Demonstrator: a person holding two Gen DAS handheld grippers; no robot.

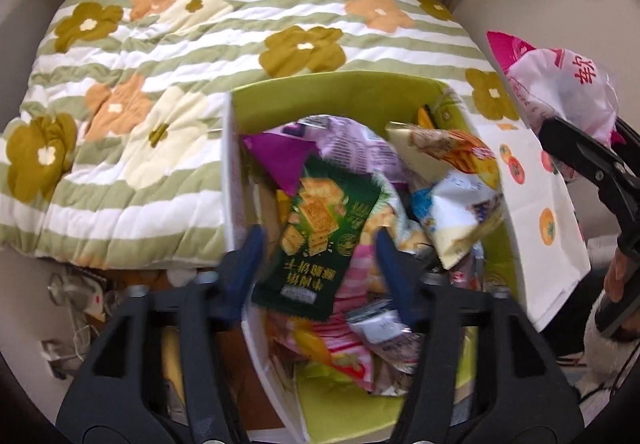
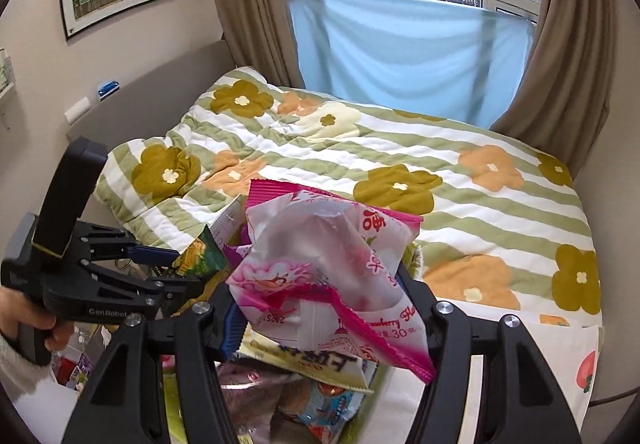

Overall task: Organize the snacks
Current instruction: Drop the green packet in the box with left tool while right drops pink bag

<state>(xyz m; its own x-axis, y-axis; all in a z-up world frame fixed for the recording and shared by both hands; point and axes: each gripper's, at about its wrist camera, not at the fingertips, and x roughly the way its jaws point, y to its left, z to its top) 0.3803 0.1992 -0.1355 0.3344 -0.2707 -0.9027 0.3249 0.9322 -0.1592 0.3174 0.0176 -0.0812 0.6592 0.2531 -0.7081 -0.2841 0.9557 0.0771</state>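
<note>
The quilt [image 1: 168, 92] was green-and-white striped with olive, peach and cream flowers; the box [image 1: 320, 96] lime inside; one packet [image 1: 320, 228] dark green, another [image 2: 328, 276] pink and white

A: Surface?
B: Bed, covered by a striped quilt [image 2: 460, 180] with olive, orange and cream flowers.
A: What's on it?
B: Hardly anything. A white box [image 1: 228, 172], green inside and stuffed with snack packets, stands at the quilt's near edge; whether it rests on the quilt, can't tell.
</note>
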